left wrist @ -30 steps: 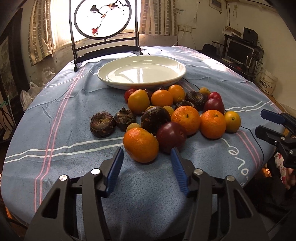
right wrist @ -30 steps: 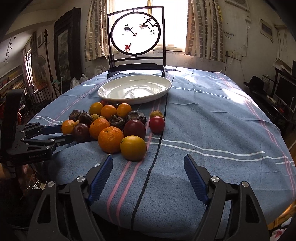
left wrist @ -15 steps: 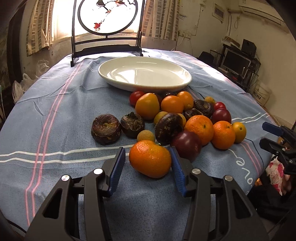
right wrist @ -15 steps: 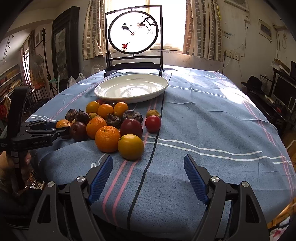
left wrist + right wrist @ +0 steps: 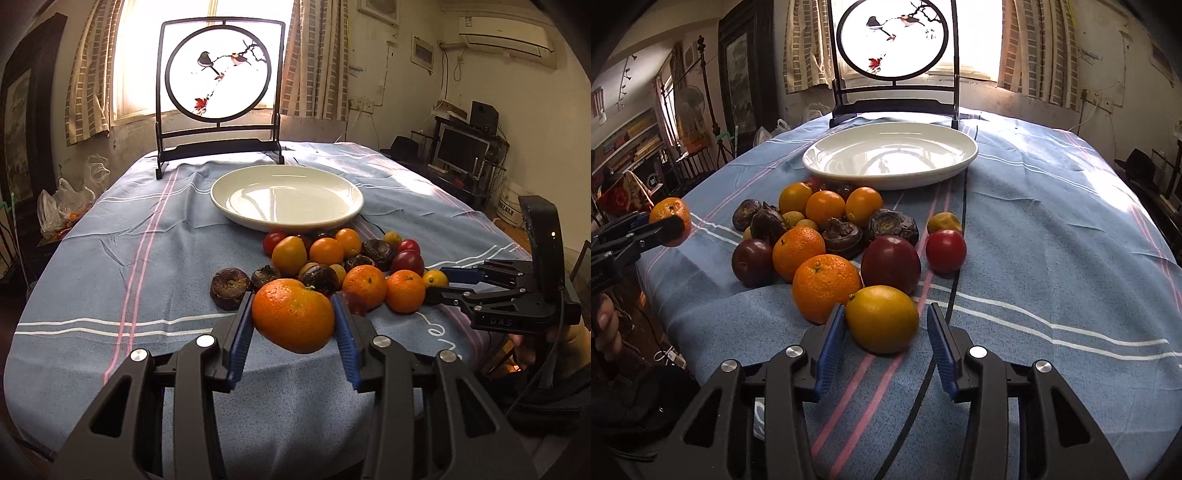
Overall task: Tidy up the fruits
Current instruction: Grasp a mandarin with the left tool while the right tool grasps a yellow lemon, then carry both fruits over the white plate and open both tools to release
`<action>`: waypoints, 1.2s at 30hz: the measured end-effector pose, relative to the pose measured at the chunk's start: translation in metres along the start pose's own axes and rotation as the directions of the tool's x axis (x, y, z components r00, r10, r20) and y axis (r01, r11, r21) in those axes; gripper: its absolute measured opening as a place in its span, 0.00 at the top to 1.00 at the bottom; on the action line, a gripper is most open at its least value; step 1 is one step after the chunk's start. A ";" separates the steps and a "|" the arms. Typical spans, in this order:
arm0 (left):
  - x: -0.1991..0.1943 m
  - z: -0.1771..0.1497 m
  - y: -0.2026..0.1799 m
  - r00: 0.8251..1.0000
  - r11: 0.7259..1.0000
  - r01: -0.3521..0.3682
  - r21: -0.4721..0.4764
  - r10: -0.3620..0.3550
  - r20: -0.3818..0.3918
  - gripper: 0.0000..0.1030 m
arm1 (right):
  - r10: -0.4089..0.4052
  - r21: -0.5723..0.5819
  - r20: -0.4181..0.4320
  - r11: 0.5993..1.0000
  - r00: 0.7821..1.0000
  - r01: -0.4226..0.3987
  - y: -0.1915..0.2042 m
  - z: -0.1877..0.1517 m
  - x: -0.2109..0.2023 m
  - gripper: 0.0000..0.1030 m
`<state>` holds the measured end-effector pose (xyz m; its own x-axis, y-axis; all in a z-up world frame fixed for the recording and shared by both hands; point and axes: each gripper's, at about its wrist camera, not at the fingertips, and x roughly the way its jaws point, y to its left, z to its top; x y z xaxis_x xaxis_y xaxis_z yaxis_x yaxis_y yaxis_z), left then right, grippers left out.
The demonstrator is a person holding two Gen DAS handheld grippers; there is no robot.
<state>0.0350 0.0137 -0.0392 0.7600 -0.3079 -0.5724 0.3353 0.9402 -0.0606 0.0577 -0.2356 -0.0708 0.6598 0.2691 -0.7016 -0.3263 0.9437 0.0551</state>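
Note:
My left gripper (image 5: 293, 317) is shut on a large orange (image 5: 293, 319) and holds it above the blue tablecloth; it also shows in the right wrist view (image 5: 670, 221). My right gripper (image 5: 886, 325) is open, its jaws on either side of a yellow-orange fruit (image 5: 882, 319) that rests on the cloth, the left pad close to it, the right pad apart. A pile of oranges (image 5: 827, 286), dark plums (image 5: 890, 266), red tomatoes (image 5: 945, 251) and brown water chestnuts (image 5: 846, 236) lies before the empty white plate (image 5: 964, 162).
A framed round bird screen (image 5: 219, 70) stands behind the plate (image 5: 351, 212). The table's front edge is close under both grippers. A desk with a monitor (image 5: 461, 151) stands at the far right, plastic bags (image 5: 62, 210) at the left.
My left gripper closed on the large orange and lifted it off the cloth. My right gripper moved forward and narrowed around the yellow-orange fruit.

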 end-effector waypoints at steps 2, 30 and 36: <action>0.002 -0.002 0.000 1.000 1.000 0.004 -0.003 -0.004 -0.004 0.61 | 0.016 0.016 -0.010 1.000 1.000 -0.016 -0.003 0.000 0.001 0.54; 0.153 0.132 0.020 0.982 0.997 0.063 -0.054 -0.071 -0.173 0.60 | 0.187 0.210 -0.026 0.961 0.982 -0.177 -0.064 0.156 0.089 0.61; 0.208 0.144 0.035 0.949 0.991 0.053 -0.124 -0.088 -0.302 0.58 | 0.125 0.194 -0.007 0.973 0.992 -0.122 -0.062 0.170 0.115 0.47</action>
<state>0.2850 -0.0381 -0.0429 0.5234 -0.3311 -0.7851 0.3033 0.9335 -0.1914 0.2692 -0.2303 -0.0344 0.6089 0.3840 -0.6942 -0.2663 0.9232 0.2770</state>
